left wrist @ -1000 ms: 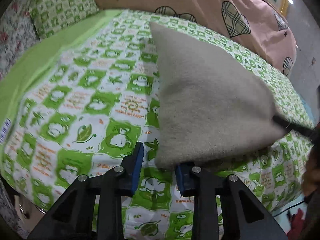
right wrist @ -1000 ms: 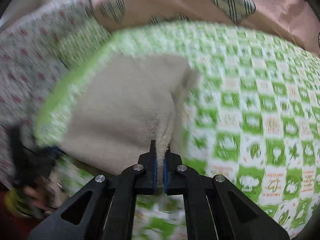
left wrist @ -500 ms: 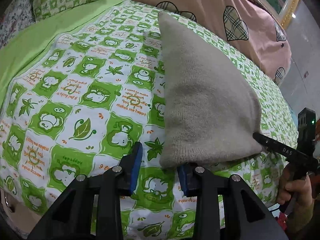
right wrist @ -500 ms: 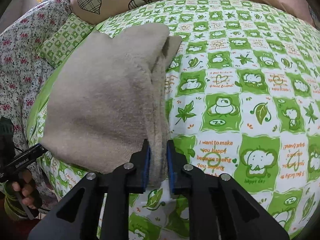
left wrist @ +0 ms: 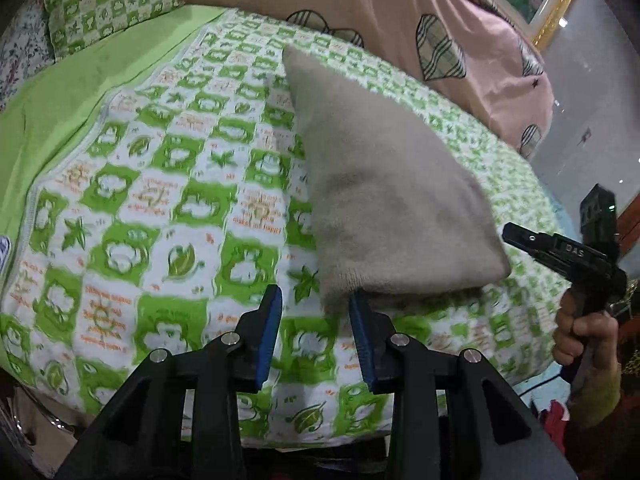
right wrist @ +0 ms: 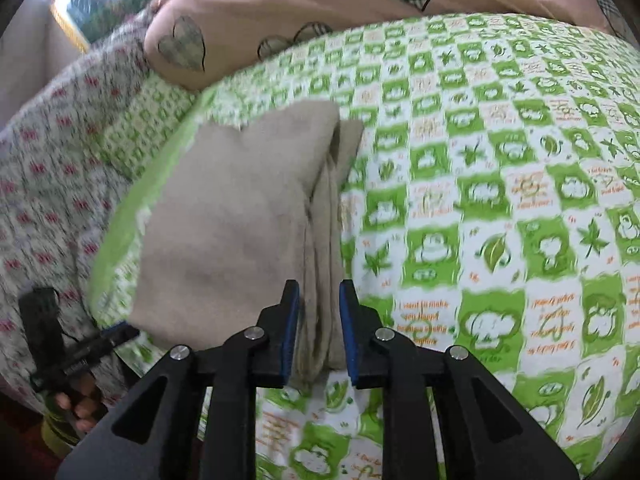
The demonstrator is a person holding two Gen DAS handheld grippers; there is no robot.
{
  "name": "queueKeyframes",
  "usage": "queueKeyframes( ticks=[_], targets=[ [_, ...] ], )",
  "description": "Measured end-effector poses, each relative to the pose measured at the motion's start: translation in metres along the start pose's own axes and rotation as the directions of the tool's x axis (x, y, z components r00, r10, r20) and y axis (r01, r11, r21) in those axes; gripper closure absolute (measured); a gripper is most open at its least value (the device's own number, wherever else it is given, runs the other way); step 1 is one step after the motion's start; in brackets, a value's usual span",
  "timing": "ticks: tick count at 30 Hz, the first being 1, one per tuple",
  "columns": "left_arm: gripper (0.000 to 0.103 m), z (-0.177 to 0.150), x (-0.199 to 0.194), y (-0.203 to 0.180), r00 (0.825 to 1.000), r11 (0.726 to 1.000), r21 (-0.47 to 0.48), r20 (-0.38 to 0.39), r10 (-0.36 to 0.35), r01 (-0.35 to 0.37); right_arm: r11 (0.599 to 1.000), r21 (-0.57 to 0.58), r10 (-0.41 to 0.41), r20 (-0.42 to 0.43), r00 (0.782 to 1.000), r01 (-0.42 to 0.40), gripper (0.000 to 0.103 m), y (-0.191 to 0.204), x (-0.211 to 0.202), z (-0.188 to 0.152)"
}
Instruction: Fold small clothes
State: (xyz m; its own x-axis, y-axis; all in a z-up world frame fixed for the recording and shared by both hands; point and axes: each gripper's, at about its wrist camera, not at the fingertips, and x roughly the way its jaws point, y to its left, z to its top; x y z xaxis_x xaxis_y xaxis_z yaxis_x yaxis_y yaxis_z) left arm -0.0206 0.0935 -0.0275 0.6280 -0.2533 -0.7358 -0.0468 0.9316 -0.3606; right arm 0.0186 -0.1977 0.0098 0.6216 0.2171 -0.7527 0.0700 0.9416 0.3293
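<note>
I find the folded beige knit garment (left wrist: pixel 384 200) lying flat on the green-and-white checked cartoon-print bedsheet (left wrist: pixel 160 208), near the front edge of the bed. A second ago my right gripper (right wrist: pixel 319 320) was pinched tight on the garment's layered edge; half a second ago its fingers had begun to part; now they stand spread, with the stacked fold edges (right wrist: pixel 320 240) lying loose between the blue pads (right wrist: pixel 289 332), no longer clamped. The garment has dropped from a lifted, tented shape to a settled one.

My left gripper (left wrist: pixel 316 332) is likewise spread wide. Its right-hand pad sits at the garment's near corner, touching or just short of it; I cannot tell which. It grips nothing, and has not across the last second.

In the left view the right gripper's black tip (left wrist: pixel 552 246) is clear of the garment's side, with the person's hand (left wrist: pixel 580 332) on its handle.

Judgement: the fold has just been laid down and released. The layers look roughly aligned, though a lower layer sticks out at the far corner in the right view. The piece appears close to finished; what remains is probably a tidy or one more fold.

The pink heart-patterned quilt (left wrist: pixel 400 12) lies behind, well apart from the work.
</note>
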Motion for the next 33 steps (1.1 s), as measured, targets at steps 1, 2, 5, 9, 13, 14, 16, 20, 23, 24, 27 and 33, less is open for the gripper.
queueKeyframes(
  ticks=[1,2,5,9,13,14,16,20,23,24,27,33],
  targets=[
    [0.068,0.006,-0.002,-0.002,1.0,1.0,0.005,0.006,-0.01,0.01,1.0,0.012,0.007,0.005,1.0,-0.007,0.08,-0.001,0.0,0.004],
    [0.067,0.015,-0.004,-0.005,0.999,1.0,0.014,0.021,-0.026,0.025,0.999,0.026,0.023,0.013,1.0,-0.023,0.08,-0.002,0.001,0.013],
    [0.059,0.038,-0.012,-0.012,0.995,0.996,0.038,0.059,-0.083,0.081,0.998,0.049,0.048,0.018,0.999,-0.048,0.071,-0.002,0.011,0.034],
    [0.055,0.067,-0.022,-0.018,0.988,0.992,0.087,0.115,-0.105,0.095,0.995,0.076,0.063,0.033,0.997,-0.065,0.059,-0.004,0.024,0.061],
    [0.053,0.11,0.0,-0.018,0.986,0.991,0.098,0.128,-0.105,0.093,0.994,0.086,0.069,0.023,0.997,-0.071,0.059,-0.005,0.054,0.096],
    [0.053,0.121,0.008,-0.017,0.985,0.991,0.085,0.131,-0.114,0.103,0.993,0.091,0.071,0.012,0.997,-0.072,0.059,-0.004,0.066,0.108],
    [0.053,0.14,0.024,-0.015,0.977,0.983,0.065,0.118,-0.18,0.173,0.992,0.103,0.078,-0.008,0.997,-0.077,0.059,-0.007,0.082,0.122],
    [0.054,0.173,0.074,-0.012,0.976,0.976,0.047,0.049,-0.213,0.211,0.99,0.112,0.095,-0.09,0.991,-0.085,0.061,-0.006,0.12,0.141],
    [0.055,0.181,0.097,-0.011,0.984,0.984,0.047,0.02,-0.175,0.174,0.995,0.072,0.066,-0.043,0.997,-0.063,0.095,-0.002,0.12,0.145],
    [0.055,0.183,0.104,-0.011,0.987,0.985,0.057,0.012,-0.163,0.162,0.995,0.073,0.067,-0.004,0.998,-0.067,0.095,-0.003,0.113,0.147],
    [0.051,0.185,0.131,-0.01,0.995,0.993,0.074,-0.045,-0.088,0.092,0.996,0.081,0.028,0.011,1.0,-0.028,0.095,-0.009,0.115,0.146],
    [0.052,0.185,0.136,-0.002,0.996,0.996,0.048,-0.051,-0.068,0.07,0.991,0.131,-0.009,-0.036,0.999,0.013,0.088,-0.019,0.127,0.139]
  ],
)
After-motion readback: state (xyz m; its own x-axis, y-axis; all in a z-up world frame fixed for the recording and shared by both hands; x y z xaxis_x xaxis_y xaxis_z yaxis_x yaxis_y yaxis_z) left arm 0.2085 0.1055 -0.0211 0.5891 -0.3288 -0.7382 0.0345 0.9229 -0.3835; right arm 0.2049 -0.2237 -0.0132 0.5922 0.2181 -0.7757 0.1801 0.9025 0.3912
